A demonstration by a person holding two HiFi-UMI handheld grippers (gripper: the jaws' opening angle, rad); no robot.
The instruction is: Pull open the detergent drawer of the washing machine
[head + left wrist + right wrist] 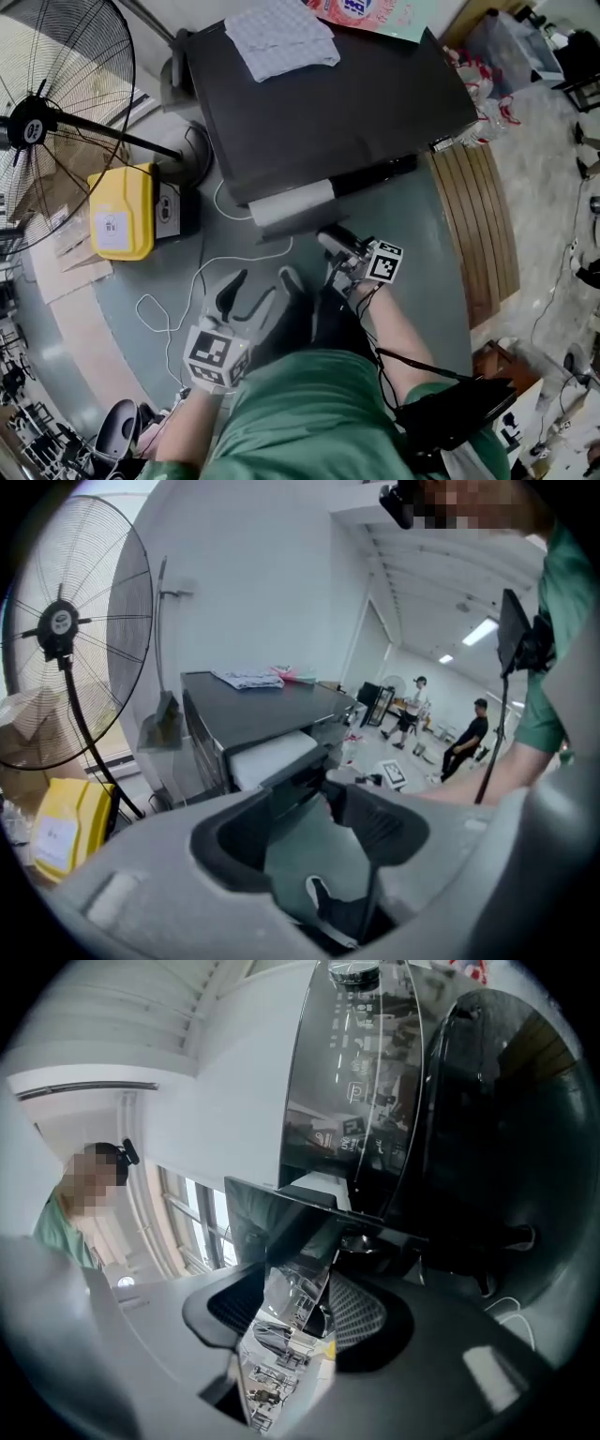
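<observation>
While your left tongs [258,286] hung spread and empty, short of the washing machine [328,103], the detergent drawer [291,202] lay ahead of them and off to their right, its white tray already showing partly out. Your right tongs [330,242] were the nearer, clamped on its glossy front panel. The drawer's slide axis ran straight back along those tongs, so the pull looked best taken squarely toward you.

Head view steeply down from above, gripper views low and close, all sharing the washing machine [328,103].
</observation>
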